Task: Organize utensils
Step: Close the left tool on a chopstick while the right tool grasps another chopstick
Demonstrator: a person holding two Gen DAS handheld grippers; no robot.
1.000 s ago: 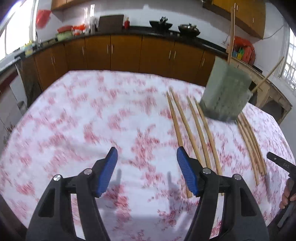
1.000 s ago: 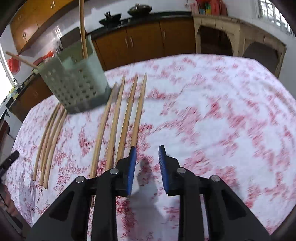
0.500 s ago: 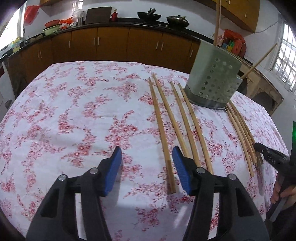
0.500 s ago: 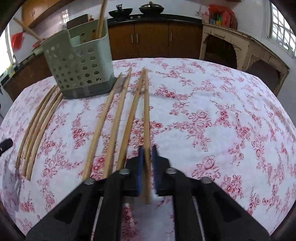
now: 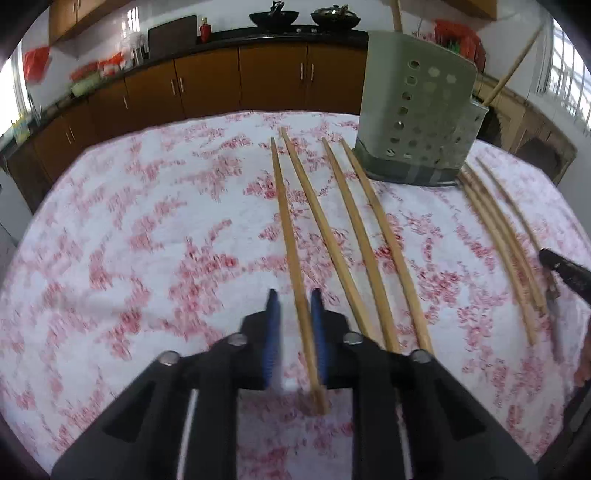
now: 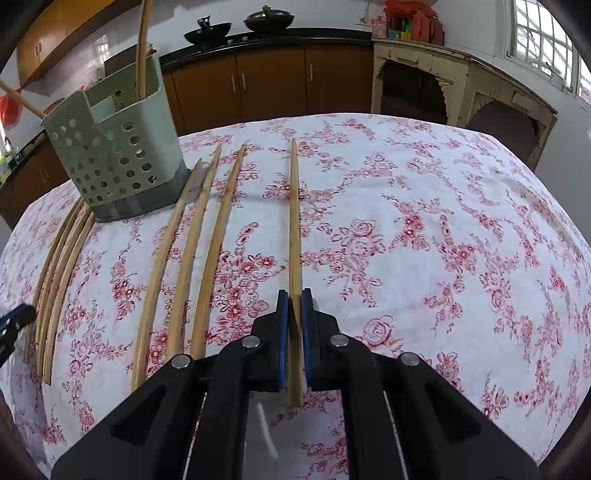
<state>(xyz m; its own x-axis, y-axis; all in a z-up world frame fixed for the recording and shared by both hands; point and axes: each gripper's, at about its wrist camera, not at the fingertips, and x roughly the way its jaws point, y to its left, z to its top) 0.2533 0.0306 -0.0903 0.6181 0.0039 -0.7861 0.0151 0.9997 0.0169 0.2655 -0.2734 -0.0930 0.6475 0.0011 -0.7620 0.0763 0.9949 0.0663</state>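
The worktop (image 6: 461,229) is covered with a white cloth printed with red and pink roses. Behind it a row of brown wooden cabinets (image 6: 273,85) runs along the wall, with a dark counter top above them. On this counter stand a black wok (image 6: 207,34) and, just beside it, a dark pot with a lid (image 6: 269,19). A small red bottle (image 5: 205,29) stands further along, near a dark board (image 5: 173,35) leaning on the wall. An old pale wooden sideboard (image 6: 458,85) with arched openings stands at the side, and red and colourful packages (image 6: 408,20) lie on it. A barred window (image 6: 543,40) gives bright light. A red bag (image 5: 34,64) hangs by the other window.
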